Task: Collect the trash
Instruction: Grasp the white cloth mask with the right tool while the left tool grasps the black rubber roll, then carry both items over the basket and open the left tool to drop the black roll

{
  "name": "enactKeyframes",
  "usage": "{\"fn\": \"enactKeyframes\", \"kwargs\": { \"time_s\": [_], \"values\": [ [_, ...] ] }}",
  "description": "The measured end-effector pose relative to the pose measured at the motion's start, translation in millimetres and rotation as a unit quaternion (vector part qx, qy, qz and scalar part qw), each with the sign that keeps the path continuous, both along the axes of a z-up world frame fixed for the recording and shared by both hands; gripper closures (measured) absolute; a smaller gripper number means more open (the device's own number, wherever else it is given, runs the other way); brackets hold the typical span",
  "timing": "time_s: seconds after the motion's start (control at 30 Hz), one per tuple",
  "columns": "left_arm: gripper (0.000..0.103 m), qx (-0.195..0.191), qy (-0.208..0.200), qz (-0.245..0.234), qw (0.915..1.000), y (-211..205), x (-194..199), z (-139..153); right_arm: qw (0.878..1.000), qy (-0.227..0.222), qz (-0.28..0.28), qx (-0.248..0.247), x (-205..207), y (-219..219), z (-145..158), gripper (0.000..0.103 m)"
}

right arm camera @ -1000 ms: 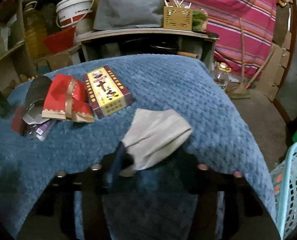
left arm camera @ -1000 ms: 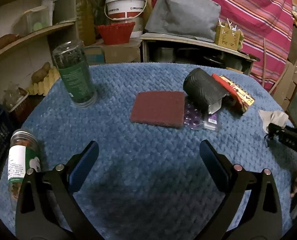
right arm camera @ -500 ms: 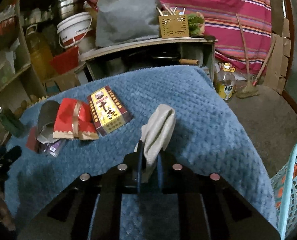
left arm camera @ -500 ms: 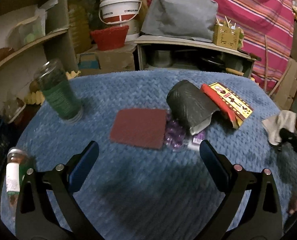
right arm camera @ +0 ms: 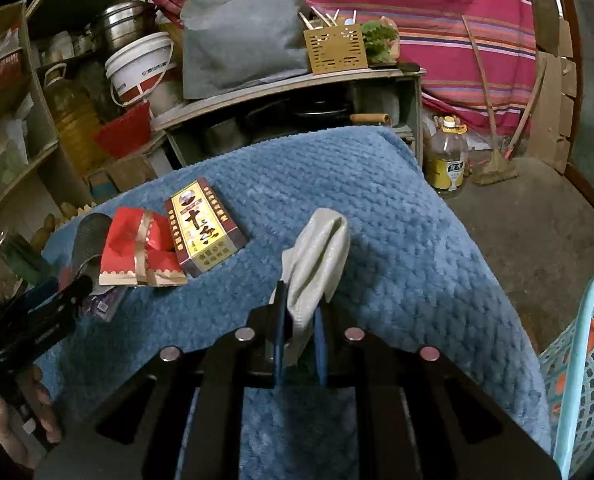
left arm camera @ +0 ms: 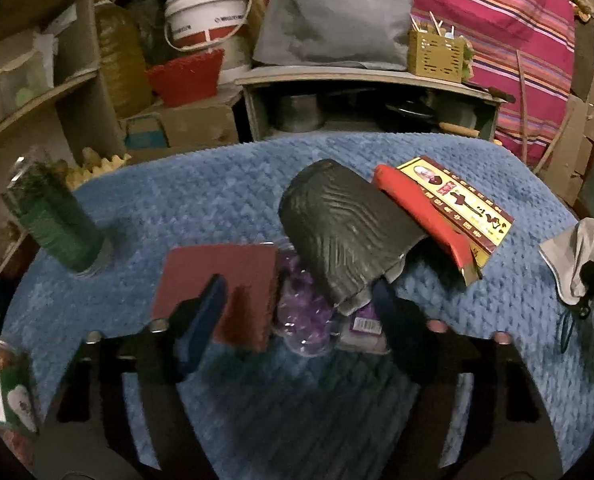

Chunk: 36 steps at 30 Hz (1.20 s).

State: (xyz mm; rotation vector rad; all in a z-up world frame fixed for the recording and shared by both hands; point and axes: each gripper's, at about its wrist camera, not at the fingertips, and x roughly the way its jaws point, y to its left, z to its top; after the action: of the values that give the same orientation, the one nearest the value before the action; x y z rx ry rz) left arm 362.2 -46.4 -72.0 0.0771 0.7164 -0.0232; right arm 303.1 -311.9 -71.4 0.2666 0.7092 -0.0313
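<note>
Taking the dark grey ribbed paper cup (left arm camera: 345, 232), lying on its side mid-table, as the landmark: far to its left stands a tall green-labelled clear jar (left arm camera: 53, 220), and nearer the table's front-left edge a small glass jar with a white label (left arm camera: 1, 384). Just left of the cup lies a flat maroon scouring pad (left arm camera: 221, 284), and tucked against the cup's crushed mouth is a crumpled purple plastic wrapper (left arm camera: 305, 312). The left gripper (left arm camera: 297, 312) hangs over this cluster on the blue knitted tablecloth (left arm camera: 217, 200), its jaws closing, one blue pad above the scouring pad and the other beside the cup's mouth, with the wrapper and cup mouth between them; no pad presses on anything yet.

Right of the cup, touching it, sits a red folded paper packet (right arm camera: 137, 248), and beside that a yellow-and-maroon printed carton (right arm camera: 203, 228). Further right, the right gripper (right arm camera: 299, 336) is clamped narrow on a pale grey crumpled cloth or tissue (right arm camera: 317, 252), raised off the tablecloth. Far right, off the table's edge, stands a light blue plastic mesh basket (right arm camera: 577, 360).

The step in hand seems to be a double pick: one piece secured, the second being closed on. Next, the left jaws likely need to settle lower around the wrapper or cup, while the held tissue goes to the basket.
</note>
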Motion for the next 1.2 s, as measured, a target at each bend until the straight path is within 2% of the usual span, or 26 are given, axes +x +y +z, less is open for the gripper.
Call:
{"fn": "enactKeyframes", "kwargs": {
  "time_s": [0.1, 0.17, 0.23, 0.37, 0.5, 0.67, 0.83, 1.03, 1.2],
  "values": [
    [0.058, -0.006, 0.002, -0.005, 1.0000, -0.2, 2.4, -1.0, 1.000, 0.001, 0.002, 0.000, -0.9, 0.3, 0.5, 0.090],
    [0.080, -0.007, -0.001, -0.006, 1.0000, 1.3, 0.0, 0.2, 1.000, 0.000, 0.003, 0.001, -1.6, 0.5, 0.7, 0.090],
    [0.091, -0.004, -0.003, -0.007, 1.0000, 3.2, -3.6, 2.7, 1.000, -0.001, 0.009, -0.003, -3.6, 3.1, 0.5, 0.090],
    [0.096, -0.006, -0.012, -0.004, 0.9999, 9.3, -19.6, 12.9, 1.000, -0.011, 0.018, -0.012, -11.5, 5.3, 4.9, 0.092],
    [0.098, 0.007, -0.025, 0.002, 0.9997, 16.9, -44.6, 27.4, 0.999, -0.027, 0.019, 0.005, -26.3, -0.9, 15.5, 0.093],
    [0.098, 0.007, -0.041, 0.015, 0.9990, 33.3, -78.7, 45.7, 0.999, -0.030, 0.032, 0.002, -49.3, -4.4, 24.7, 0.093],
    [0.099, -0.008, -0.050, 0.017, 0.9986, 37.0, -112.0, 59.2, 0.999, -0.023, 0.038, -0.026, -80.7, -18.8, 32.5, 0.093],
    [0.099, -0.009, -0.067, -0.016, 0.9976, -0.3, -145.5, 76.3, 0.998, -0.034, 0.020, -0.040, -122.7, -57.3, 52.1, 0.093],
    [0.099, -0.013, -0.081, -0.069, 0.9942, -60.7, -168.1, 86.9, 0.997, -0.049, -0.001, -0.062, -155.2, -91.5, 74.7, 0.093]
  ]
}}
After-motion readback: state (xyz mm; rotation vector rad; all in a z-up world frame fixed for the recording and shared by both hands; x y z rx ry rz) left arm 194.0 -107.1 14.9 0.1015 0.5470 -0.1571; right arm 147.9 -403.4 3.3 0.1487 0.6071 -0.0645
